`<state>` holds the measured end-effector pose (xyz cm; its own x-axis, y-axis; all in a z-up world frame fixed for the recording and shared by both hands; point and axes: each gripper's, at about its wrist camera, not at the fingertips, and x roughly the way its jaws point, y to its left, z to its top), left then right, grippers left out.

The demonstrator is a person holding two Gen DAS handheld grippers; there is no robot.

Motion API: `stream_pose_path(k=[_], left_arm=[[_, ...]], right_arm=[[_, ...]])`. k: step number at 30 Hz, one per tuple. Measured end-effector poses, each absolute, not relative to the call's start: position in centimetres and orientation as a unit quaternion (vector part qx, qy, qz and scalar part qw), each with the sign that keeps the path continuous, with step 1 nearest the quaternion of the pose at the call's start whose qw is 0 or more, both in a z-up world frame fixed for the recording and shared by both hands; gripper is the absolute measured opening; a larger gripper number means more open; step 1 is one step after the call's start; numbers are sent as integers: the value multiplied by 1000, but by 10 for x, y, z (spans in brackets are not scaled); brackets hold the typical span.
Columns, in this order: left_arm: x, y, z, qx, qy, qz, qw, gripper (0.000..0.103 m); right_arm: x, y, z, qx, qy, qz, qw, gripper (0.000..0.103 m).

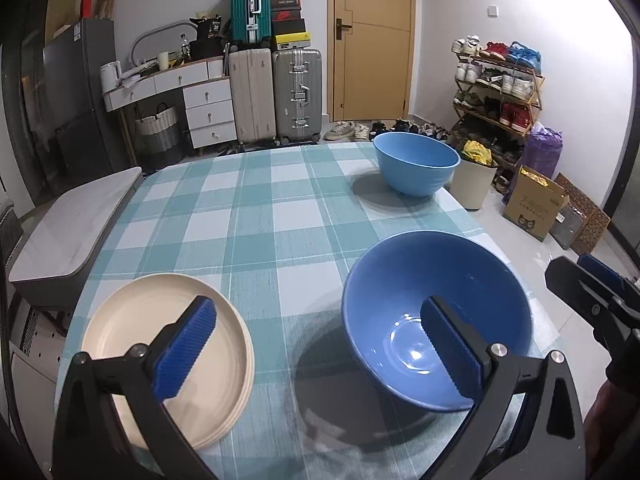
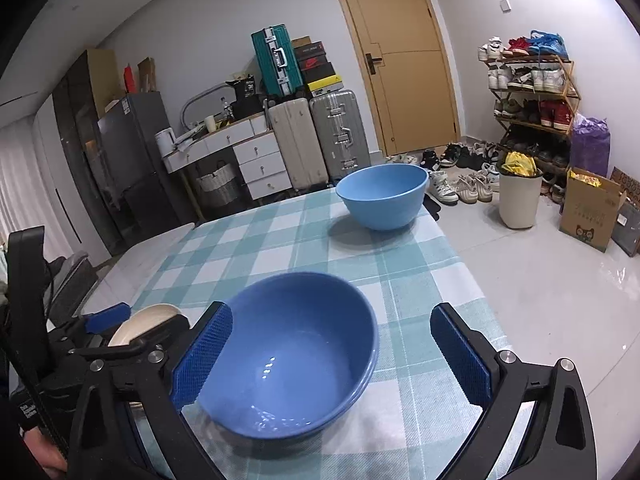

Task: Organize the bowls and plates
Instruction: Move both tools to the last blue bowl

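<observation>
I see both tongs wide, nothing held: left gripper (image 1: 318,350) over cream plates (image 1: 140,320), right gripper (image 2: 332,354) straddling near blue bowl (image 2: 296,352); lighter bowl (image 2: 382,196) far.

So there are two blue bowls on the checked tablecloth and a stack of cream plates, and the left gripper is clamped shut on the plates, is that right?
Not quite. In the left wrist view the left gripper is wide open, gripping nothing; the cream plates lie under one finger. The two blue bowls and the checked tablecloth are right.

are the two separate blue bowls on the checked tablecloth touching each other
Apart. The left wrist view shows the near dark blue bowl and the far light blue bowl with a wide stretch of bare checked tablecloth between them.
</observation>
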<state>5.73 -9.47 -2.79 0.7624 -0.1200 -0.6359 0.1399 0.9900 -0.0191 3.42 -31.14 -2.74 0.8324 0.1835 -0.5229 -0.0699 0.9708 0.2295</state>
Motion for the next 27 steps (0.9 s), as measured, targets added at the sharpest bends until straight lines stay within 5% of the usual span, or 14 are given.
stream_pose_path(k=[8,17,22,27], left_arm=[[34,-89,-7,6,319,-72,945,103],[21,-81,29,-14,334,-102,937,103],[10,-83,57,14,304,-142,942,103],[14,-69,80,-2,263,-119,957,103]], right_arm=[[8,-307,4,100,261,78,957,101],[4,-315,75,208,326,134,913,101],[15,-308,113,250,380,234,859,101],[15,-307,168,220,349,234,881,101]])
